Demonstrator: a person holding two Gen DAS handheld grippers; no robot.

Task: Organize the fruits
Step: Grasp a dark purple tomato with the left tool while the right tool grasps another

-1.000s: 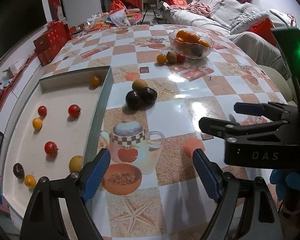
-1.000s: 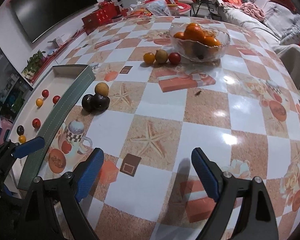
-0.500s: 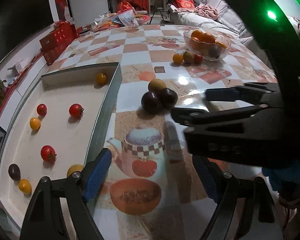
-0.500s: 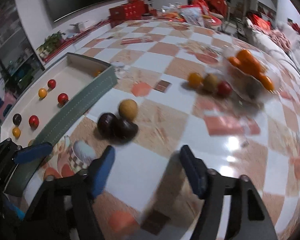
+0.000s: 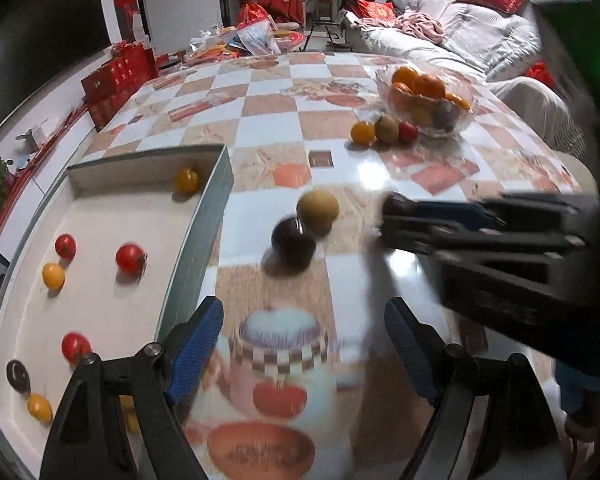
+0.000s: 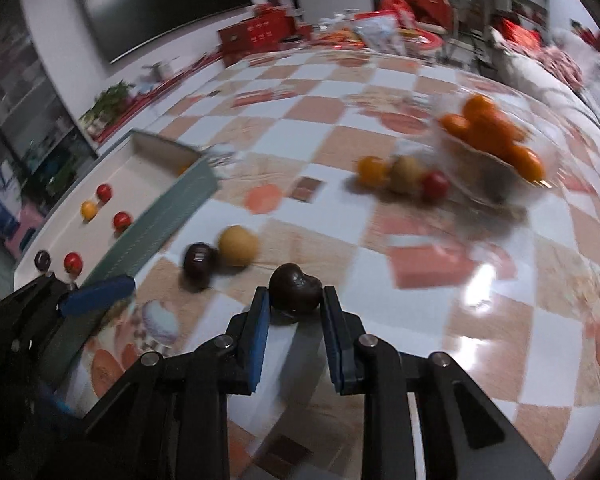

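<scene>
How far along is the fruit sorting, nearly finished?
Partway. Several small fruits already lie in the tray. The right hand-held gripper grips a dark plum. Another dark plum, a tan fruit and three fruits beside the glass bowl remain on the table.

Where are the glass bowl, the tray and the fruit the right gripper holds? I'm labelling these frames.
glass bowl [image 5: 466, 118]: left wrist view, front wall.
tray [image 5: 198, 236]: left wrist view, right side wall.
dark fruit [image 6: 295, 288]: right wrist view, its middle, between the pads.
</scene>
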